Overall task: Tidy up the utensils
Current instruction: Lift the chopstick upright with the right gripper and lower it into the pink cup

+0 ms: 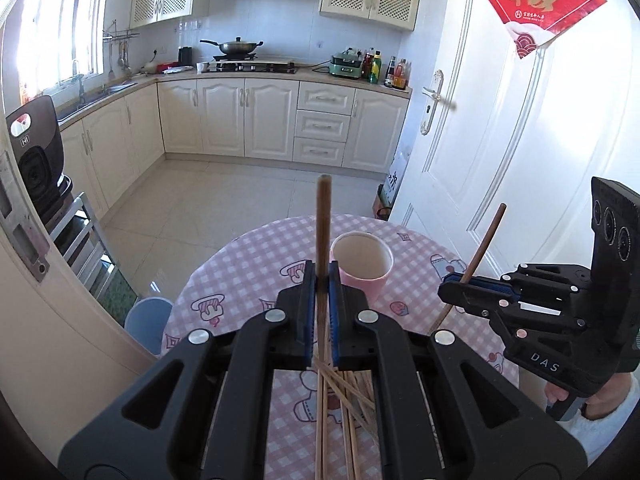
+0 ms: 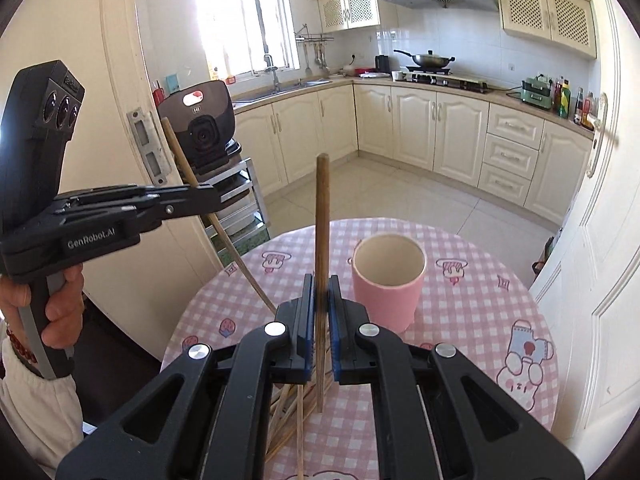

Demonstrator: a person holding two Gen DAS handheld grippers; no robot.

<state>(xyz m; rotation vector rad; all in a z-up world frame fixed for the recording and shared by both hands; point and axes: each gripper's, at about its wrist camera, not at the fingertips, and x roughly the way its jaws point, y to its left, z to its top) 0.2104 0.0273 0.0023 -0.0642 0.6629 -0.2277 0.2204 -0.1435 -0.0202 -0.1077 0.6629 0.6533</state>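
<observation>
My left gripper [image 1: 321,276] is shut on a brown wooden chopstick [image 1: 323,220] that stands upright, just left of the empty pink cup [image 1: 362,268]. My right gripper [image 2: 321,286] is shut on another upright chopstick [image 2: 321,216], left of the same cup [image 2: 387,280]. Each gripper shows in the other's view: the right one [image 1: 448,286] at the right, the left one [image 2: 214,196] at the left, each with its chopstick tilted. Several loose chopsticks [image 1: 352,400] lie piled on the table under the grippers; they also show in the right wrist view [image 2: 292,408].
The round table has a pink checked cloth [image 1: 248,280] and ends close to a white door [image 1: 500,140] on the right. A blue stool [image 1: 148,320] stands left of the table. A metal rack with a cooker [image 2: 208,128] stands by the doorframe.
</observation>
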